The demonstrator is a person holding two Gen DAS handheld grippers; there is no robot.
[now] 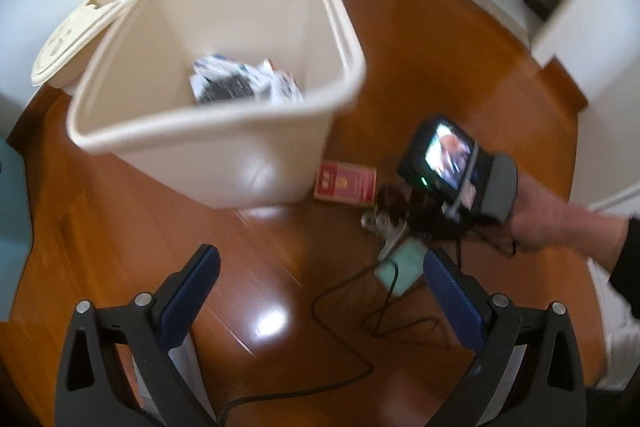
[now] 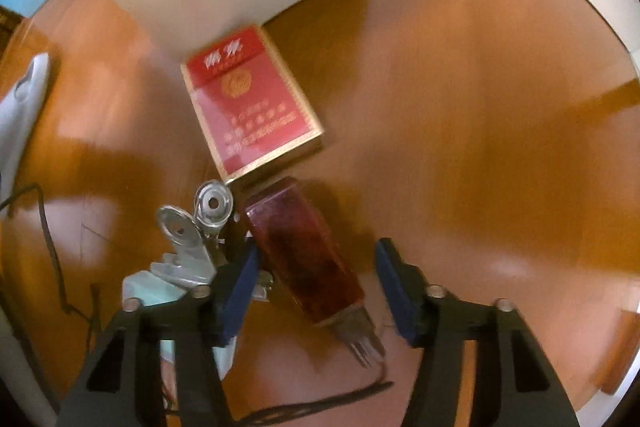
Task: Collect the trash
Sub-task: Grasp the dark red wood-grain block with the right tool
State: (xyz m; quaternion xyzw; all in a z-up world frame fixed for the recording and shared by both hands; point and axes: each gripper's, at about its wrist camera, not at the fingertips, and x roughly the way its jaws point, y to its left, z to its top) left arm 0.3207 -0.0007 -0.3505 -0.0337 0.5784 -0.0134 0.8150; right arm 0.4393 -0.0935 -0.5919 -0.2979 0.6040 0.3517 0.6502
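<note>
Right hand-held gripper [image 2: 316, 287] nearest, jaws parted around a dark red lighter [image 2: 304, 251] on the floor, not yet clenched; left hand-held gripper [image 1: 320, 287] released, empty. Beyond: cream bin [image 1: 224, 131], then red cigarette pack [image 2: 252, 107]. Pick-up step, seemingly; next, squeeze, lift, carry to bin.
</note>
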